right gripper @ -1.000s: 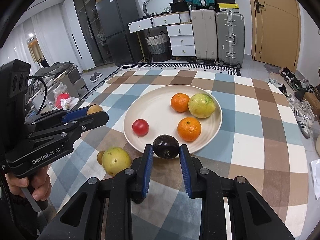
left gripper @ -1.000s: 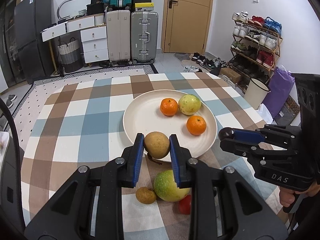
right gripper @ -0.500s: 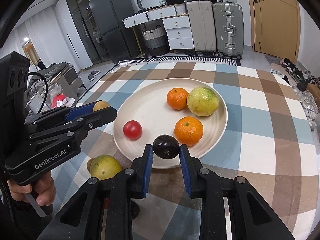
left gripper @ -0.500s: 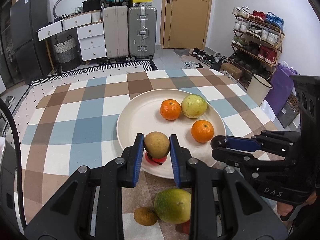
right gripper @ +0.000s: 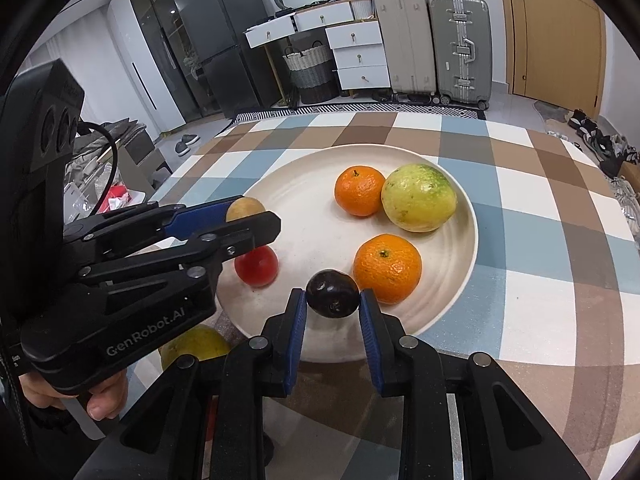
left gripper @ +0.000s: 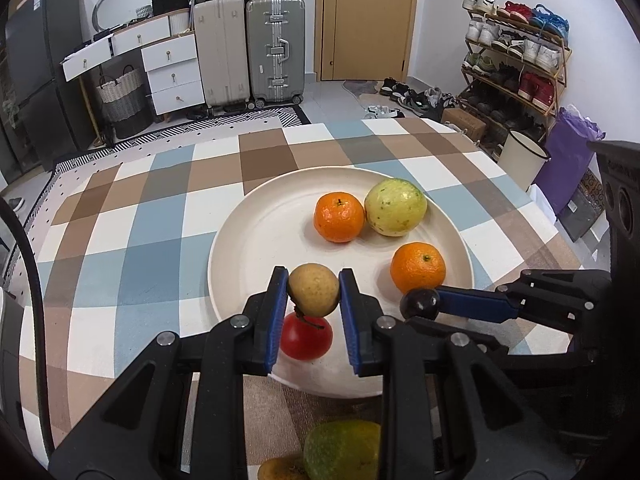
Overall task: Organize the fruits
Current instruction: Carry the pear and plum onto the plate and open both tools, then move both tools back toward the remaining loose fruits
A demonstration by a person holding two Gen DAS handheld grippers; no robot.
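Your right gripper [right gripper: 332, 304] clamps a dark plum [right gripper: 332, 294] over the plate's [right gripper: 464, 256] near edge; your left gripper [right gripper: 256, 220] pinches a tan fruit [right gripper: 245, 208] above the red tomato [right gripper: 256, 266] near its left edge; two oranges [right gripper: 387, 269] and a green-yellow fruit [right gripper: 418, 197] sit toward the right rim.

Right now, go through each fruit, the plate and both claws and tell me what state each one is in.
Left claw: shut on the brown fruit.
Brown fruit: held above the plate.
Right claw: shut on the dark plum.
Dark plum: held over the plate's near edge.
Plate: flat on the table, holding four fruits.
Two oranges: resting on the plate.
Yellow-green fruit: on the plate, beside the far orange.
Red fruit: on the plate.
Green fruit: on the tablecloth, off the plate.
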